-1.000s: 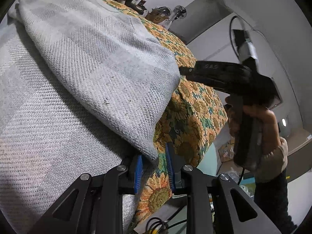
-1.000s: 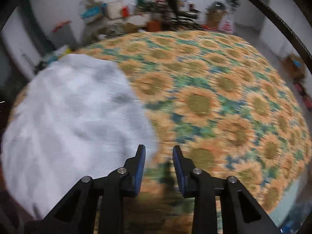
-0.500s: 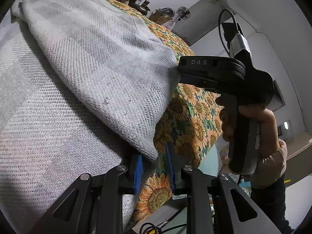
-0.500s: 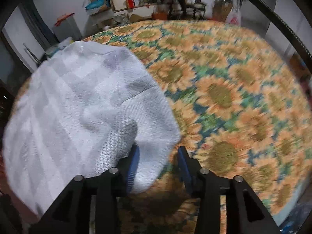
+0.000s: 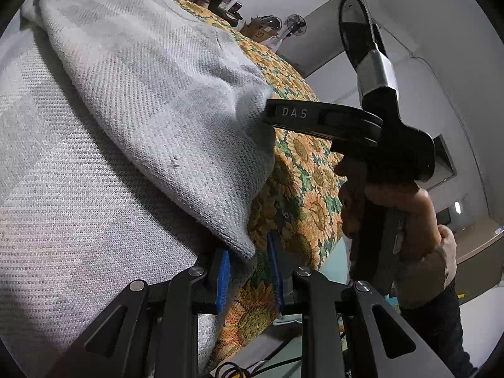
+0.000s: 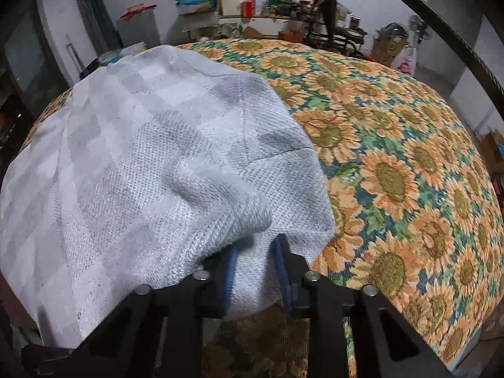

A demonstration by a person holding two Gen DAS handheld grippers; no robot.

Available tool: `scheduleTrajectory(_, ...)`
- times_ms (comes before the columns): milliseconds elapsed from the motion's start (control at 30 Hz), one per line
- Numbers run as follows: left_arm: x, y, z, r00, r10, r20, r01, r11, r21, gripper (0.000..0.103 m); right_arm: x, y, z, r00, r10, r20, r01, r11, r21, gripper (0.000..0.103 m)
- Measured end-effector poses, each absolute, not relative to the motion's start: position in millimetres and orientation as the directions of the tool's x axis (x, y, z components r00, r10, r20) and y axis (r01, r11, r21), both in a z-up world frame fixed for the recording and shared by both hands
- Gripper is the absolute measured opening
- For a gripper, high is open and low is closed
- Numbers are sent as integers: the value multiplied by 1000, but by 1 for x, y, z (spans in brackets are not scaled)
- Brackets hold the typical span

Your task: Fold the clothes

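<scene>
**Both grippers on the grey garment's near edge**

The sunflower cover fills the scene, orange blooms on green, spread over the whole bed, and everything else sits against it. On its left half lies the grey checked garment, a big knitted piece, rumpled, its right edge folded over and bulging up where the cover's pattern begins. From the left wrist view the same garment rises in a thick fold, its lower corner drooping toward the cover's near edge.

The right gripper is at that near edge of the cover, and its jaws are closing: a bunch of grey fabric sits between the blue pads, which press on it from both sides. From the left wrist view its black body reaches in from the right, tip buried in the garment's fold, held in the person's hand.

The left gripper is at the garment's drooping corner, jaws a little apart; the fabric's hem brushes the left blue pad, with sunflower cover showing in the gap.

Beyond the cover's far edge, cluttered shelves line the wall.
</scene>
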State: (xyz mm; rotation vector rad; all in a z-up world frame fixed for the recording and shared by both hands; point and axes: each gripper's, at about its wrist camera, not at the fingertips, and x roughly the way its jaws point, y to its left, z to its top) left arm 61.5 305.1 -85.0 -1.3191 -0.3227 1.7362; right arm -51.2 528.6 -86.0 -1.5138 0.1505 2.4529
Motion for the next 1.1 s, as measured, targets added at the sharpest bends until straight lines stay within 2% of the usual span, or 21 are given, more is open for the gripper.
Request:
scheduleTrajectory(33,62,304,-85,-22,777,-629,-490,-557,-671,23,-48,525,-85,-417,186,-889,-271,-960,-74,7)
scheduleTrajectory(67,62,304,-85,-23,780,-625,-484,-556,-676,23,-44,526,-83,-417,179,-891,-271,-960,-66,5)
scheduleTrajectory(133,64,303,-84,-20,781,-624,-479,-556,-679,23,-32,544,-75,-424,159,-892,-331,-944,-11,4)
scheduleTrajectory(300,72,307,-77,-34,750,-660,-511,-581,-634,23,1,584,-67,-401,224,-888,-496,-869,5,1)
scheduleTrajectory(367,76,311,-72,-47,724,-688,-519,-606,-603,23,15,585,-78,-334,294,-895,-524,-848,-83,1)
scheduleTrajectory(500,73,302,-72,-88,679,-729,-517,-657,-549,23,27,583,-77,-416,183,-891,-509,-859,61,4)
scheduleTrajectory(700,59,278,-42,-194,713,-674,-547,-649,-529,20,13,538,-38,-587,33,-809,-333,-921,204,6)
scheduleTrajectory(733,56,279,-39,-200,716,-668,-556,-645,-525,12,3,533,-37,-591,24,-807,-317,-926,204,6)
scheduleTrajectory(833,49,311,-41,-232,699,-677,-584,-656,-477,12,-11,520,-44,-574,35,-818,-305,-936,174,7)
scheduleTrajectory(900,47,327,-61,-215,647,-731,-588,-684,-432,7,-18,525,-58,-529,72,-845,-333,-934,129,6)
scheduleTrajectory(933,46,332,-76,-160,642,-750,-575,-678,-458,7,-22,528,-68,-499,100,-861,-353,-931,96,6)
scheduleTrajectory(1000,51,329,-88,-161,683,-713,-542,-665,-514,6,-4,543,-80,-418,176,-891,-410,-912,12,2)
scheduleTrajectory(1100,53,327,-90,-147,701,-697,-541,-648,-537,6,12,562,-74,-447,159,-880,-465,-882,76,0)
